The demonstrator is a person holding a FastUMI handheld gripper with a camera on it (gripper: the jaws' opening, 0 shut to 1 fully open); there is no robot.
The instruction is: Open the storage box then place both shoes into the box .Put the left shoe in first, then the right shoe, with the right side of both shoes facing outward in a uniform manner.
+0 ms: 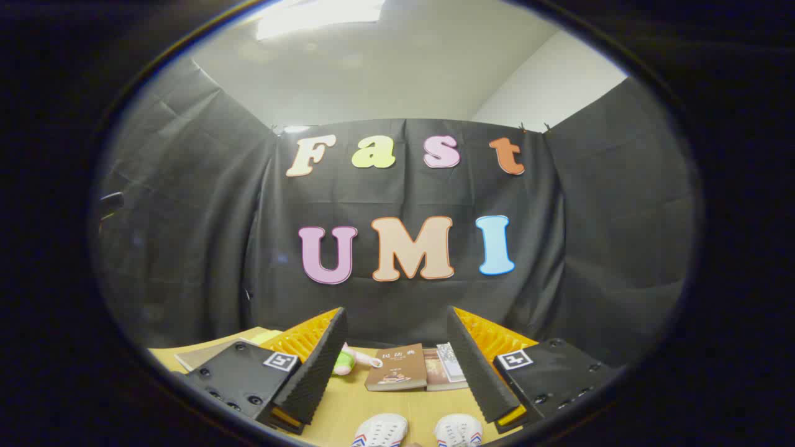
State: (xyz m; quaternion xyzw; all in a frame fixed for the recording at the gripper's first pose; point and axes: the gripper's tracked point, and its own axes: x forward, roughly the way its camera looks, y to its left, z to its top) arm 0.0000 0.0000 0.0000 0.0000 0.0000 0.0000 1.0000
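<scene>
Both shoes (416, 431) cut off below claw (397, 360); claw spread, holding nothing.

table (348, 406) | two shoes (380, 429), books (397, 367), plush toy (348, 360)

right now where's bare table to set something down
Bare table lies between the open tool's fingers, bordered by the books and toy beyond and the two shoes nearer in. It is crowded along the books by the wall.
</scene>
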